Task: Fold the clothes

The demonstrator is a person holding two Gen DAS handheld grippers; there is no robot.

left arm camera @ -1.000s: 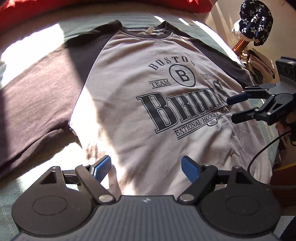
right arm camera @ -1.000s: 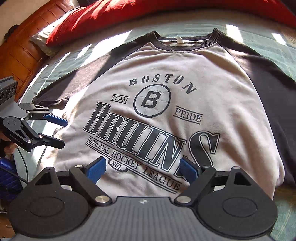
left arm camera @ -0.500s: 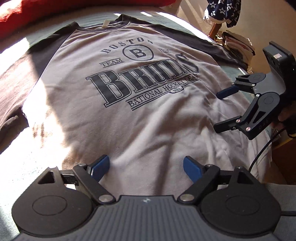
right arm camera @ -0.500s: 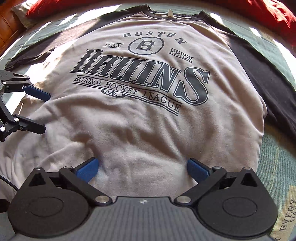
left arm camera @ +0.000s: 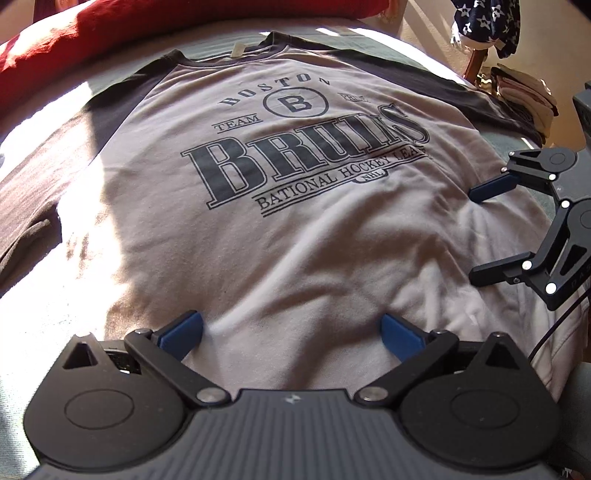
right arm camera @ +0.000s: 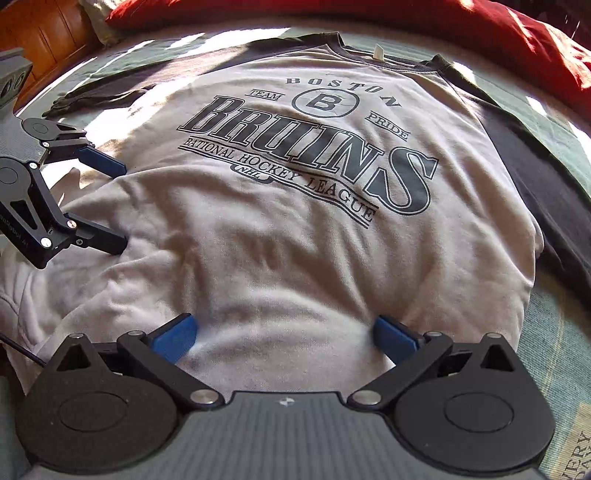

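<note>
A grey Boston Bruins shirt (left arm camera: 295, 229) with dark raglan sleeves lies flat, front up, on a bed; it also shows in the right wrist view (right arm camera: 295, 229). My left gripper (left arm camera: 291, 330) is open, its blue pads low over the shirt's bottom hem on the left side. My right gripper (right arm camera: 284, 334) is open over the hem on the right side. Each gripper shows in the other's view, open: the right one (left arm camera: 476, 232) and the left one (right arm camera: 120, 205). The hem itself is hidden under the gripper bodies.
A red pillow (right arm camera: 480, 33) lies beyond the collar. The green bedcover (right arm camera: 546, 332) shows right of the shirt. A wooden headboard (right arm camera: 44, 33) stands at far left. Folded clothes (left arm camera: 524, 92) and a star-patterned cloth (left arm camera: 487, 18) sit off the bed's right.
Both grippers have moved down and back toward the shirt's bottom hem, closer to the cloth. They stay open. The shirt has not moved.
</note>
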